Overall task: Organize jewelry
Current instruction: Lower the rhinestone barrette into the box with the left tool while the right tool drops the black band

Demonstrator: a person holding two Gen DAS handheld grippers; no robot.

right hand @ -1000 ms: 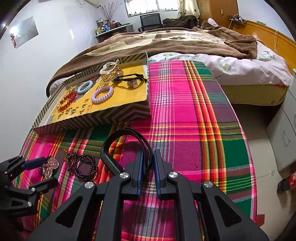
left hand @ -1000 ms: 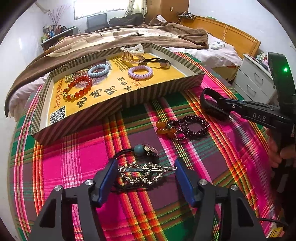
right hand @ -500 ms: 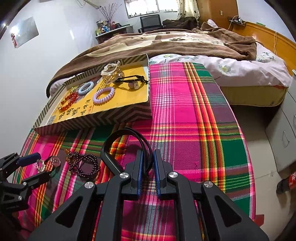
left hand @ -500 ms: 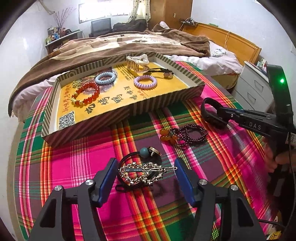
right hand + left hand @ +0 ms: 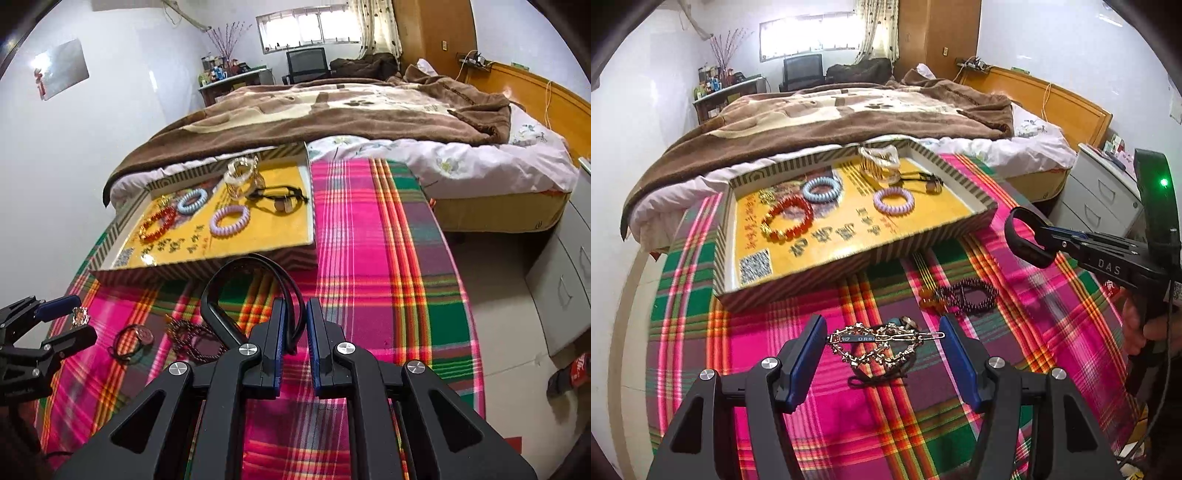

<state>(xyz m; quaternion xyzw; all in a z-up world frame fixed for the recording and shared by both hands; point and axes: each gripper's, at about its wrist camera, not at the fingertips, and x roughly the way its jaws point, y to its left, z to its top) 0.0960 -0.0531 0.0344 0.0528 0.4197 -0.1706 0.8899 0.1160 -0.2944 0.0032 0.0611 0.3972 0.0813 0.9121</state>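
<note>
Fingers [image 5: 812,343] of the left gripper [image 5: 882,338] pinch a gold chain-link hair clip [image 5: 877,343] end to end; right fingers [image 5: 279,328] clamp a black band [image 5: 236,291].

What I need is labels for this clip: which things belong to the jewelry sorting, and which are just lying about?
Job: left gripper holding gold hair clip; right gripper holding black band; striped tray; dark bead bracelet; hair tie.
Lying about: brown blanket; white drawers; cola bottle.
</note>
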